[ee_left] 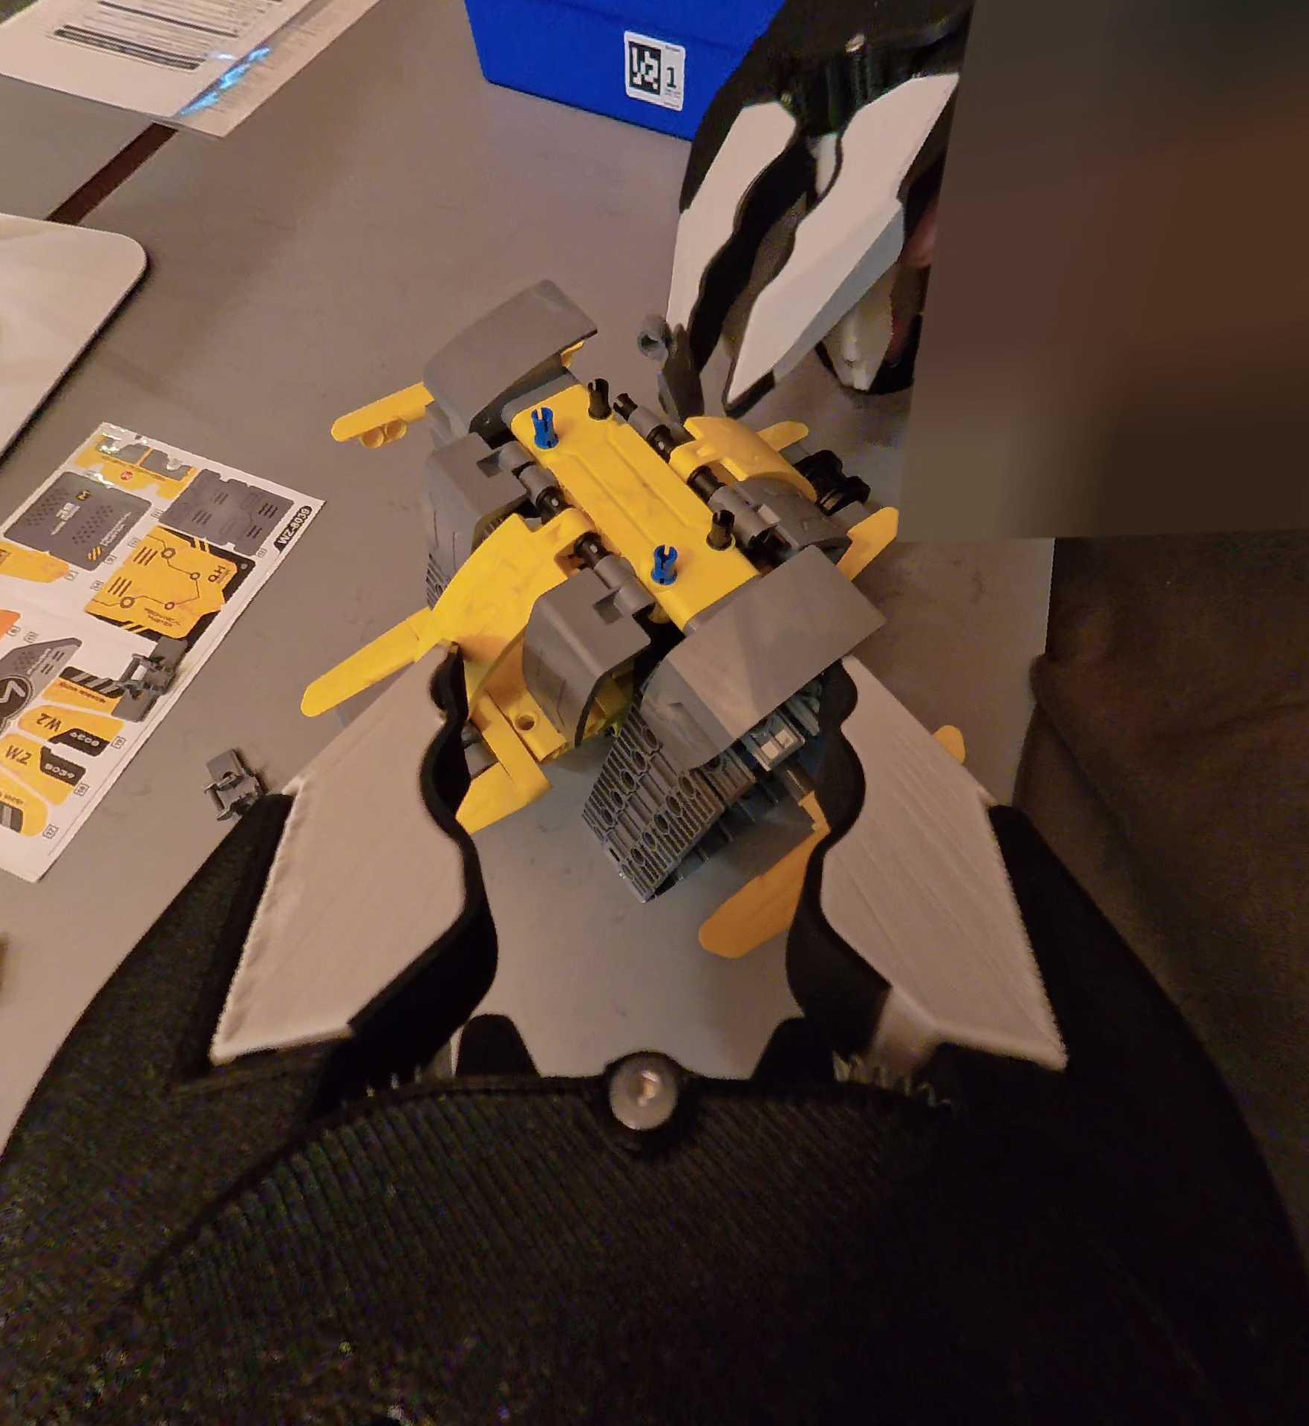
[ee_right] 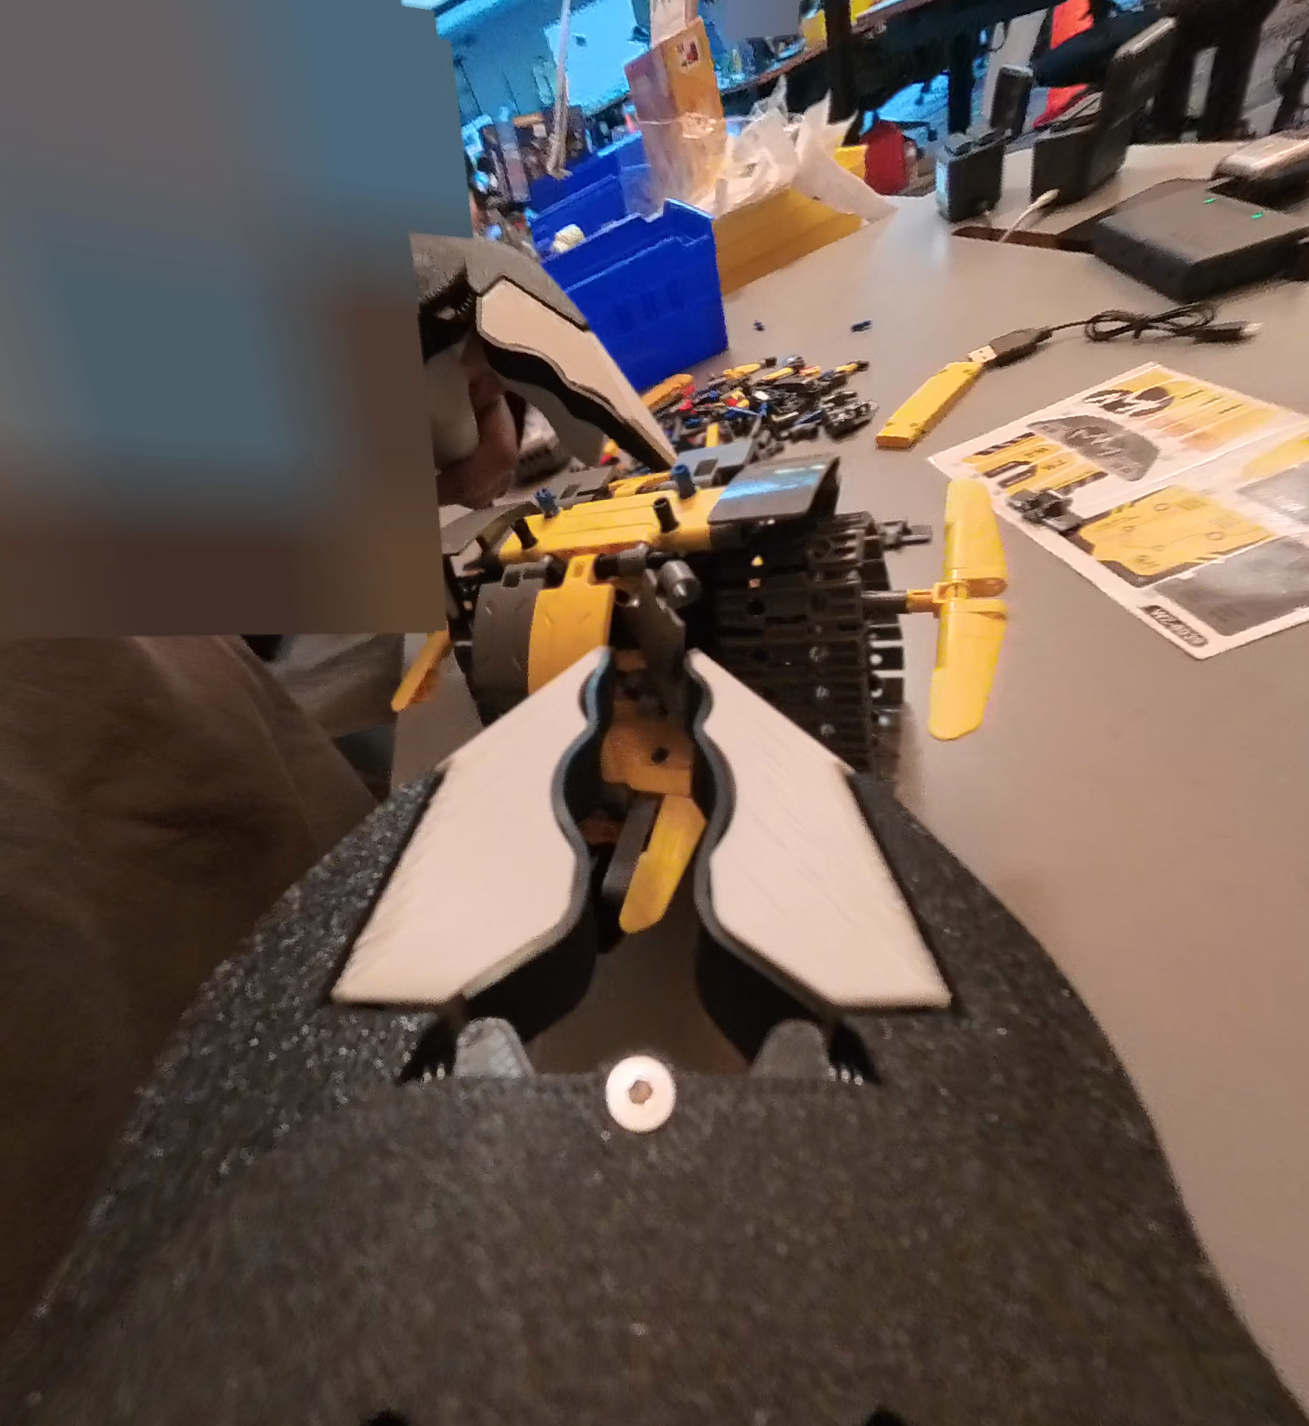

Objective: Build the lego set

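A yellow and grey brick-built tracked model (ee_left: pixel 636 540) stands on the grey table (ee_left: pixel 288 270), with black and blue pins sticking up from its yellow top. My left gripper (ee_left: pixel 643 671) straddles its near end, a finger against each side, shut on it. It also shows in the right wrist view (ee_right: pixel 558 370), reaching down onto the model's top. My right gripper (ee_right: pixel 647 664) is nearly closed on a yellow and dark part at the other end of the model (ee_right: pixel 674 563). It shows in the left wrist view (ee_left: pixel 709 393) at the model's far end.
A sticker sheet (ee_left: pixel 96 633) (ee_right: pixel 1175 494) lies beside the model, with a small grey part (ee_left: pixel 231 779) near it. A blue bin (ee_left: pixel 582 54) (ee_right: pixel 636 293), a pile of small parts (ee_right: pixel 767 401), a long yellow piece (ee_right: pixel 929 401) and a cable (ee_right: pixel 1098 332) lie farther off. A person's dark clothing (ee_left: pixel 1191 772) borders the table. From my left tips it is roughly 25 cm to the long yellow piece (ee_right: pixel 929 401); from my right, 35 cm.
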